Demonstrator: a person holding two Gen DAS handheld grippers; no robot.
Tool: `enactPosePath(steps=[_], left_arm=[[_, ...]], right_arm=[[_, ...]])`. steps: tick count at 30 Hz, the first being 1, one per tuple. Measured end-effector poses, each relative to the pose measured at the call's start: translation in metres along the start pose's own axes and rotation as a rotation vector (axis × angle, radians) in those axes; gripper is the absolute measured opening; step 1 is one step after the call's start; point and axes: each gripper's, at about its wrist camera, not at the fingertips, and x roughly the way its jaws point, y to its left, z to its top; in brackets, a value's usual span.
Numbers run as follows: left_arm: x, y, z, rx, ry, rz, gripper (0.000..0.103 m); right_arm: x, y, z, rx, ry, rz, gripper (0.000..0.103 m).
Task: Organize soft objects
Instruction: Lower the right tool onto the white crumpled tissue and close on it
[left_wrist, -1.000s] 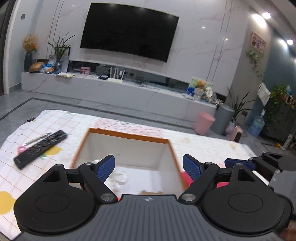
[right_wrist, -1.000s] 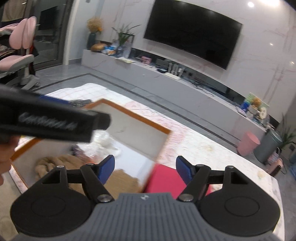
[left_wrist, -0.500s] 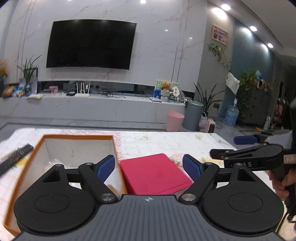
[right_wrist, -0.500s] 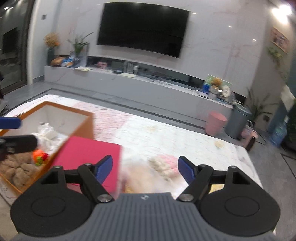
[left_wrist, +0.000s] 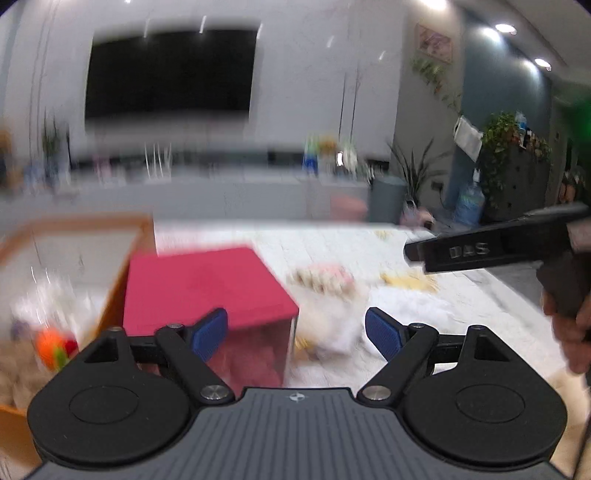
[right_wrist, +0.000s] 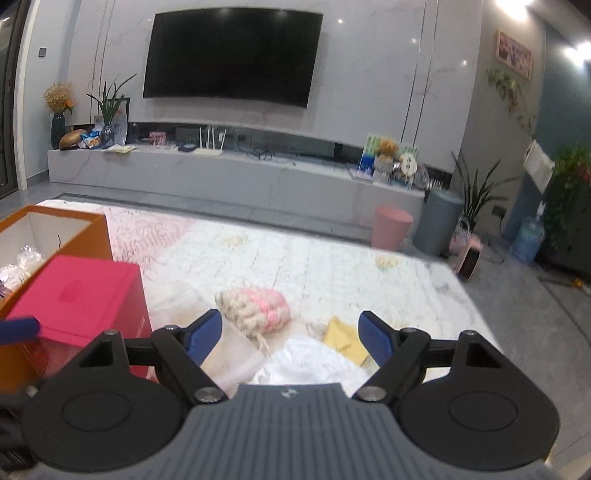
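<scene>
Both grippers, the right gripper (right_wrist: 291, 332) and the left gripper (left_wrist: 296, 329), stand wide apart and carry nothing as I hover over loose soft items on the patterned table (right_wrist: 332, 266). The pink-and-cream knitted piece (right_wrist: 255, 306) lies just ahead of my right fingers, near the red box (right_wrist: 79, 301) beside the orange bin (right_wrist: 55, 229), where other soft things sit. In my judgement, the grasp goes best if I lower the right jaws astride the knit's bulk, avoiding the white cloth (right_wrist: 314, 360).

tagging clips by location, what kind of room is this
Most likely a home living room: a large wall-mounted TV hangs above a long low media console, potted plants stand nearby, and a patterned cloth covers the table in the foreground.
</scene>
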Motion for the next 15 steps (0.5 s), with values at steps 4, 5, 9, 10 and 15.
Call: enactPosePath(steps=[4, 5, 9, 10, 15], left_arm=[[-0.004, -0.022, -0.015, 0.148, -0.053, 0.015, 0.098], [-0.005, -0.026, -0.017, 0.166, -0.056, -0.002, 0.098], [-0.004, -0.041, -0.021, 0.178, -0.037, -0.062, 0.098], [-0.001, -0.044, -0.022, 0.179, -0.03, -0.065, 0.098], [0.012, -0.056, -0.033, 0.149, 0.017, -0.061, 0.098]], right_arm=[[0.021, -0.011, -0.011, 0.053, 0.05, 0.007, 0.08], [0.025, -0.012, -0.013, 0.068, 0.06, 0.009, 0.08], [0.041, -0.02, -0.023, 0.107, 0.091, 0.015, 0.08], [0.045, -0.022, -0.026, 0.111, 0.1, 0.016, 0.08], [0.064, -0.027, -0.038, 0.105, 0.135, 0.026, 0.08]])
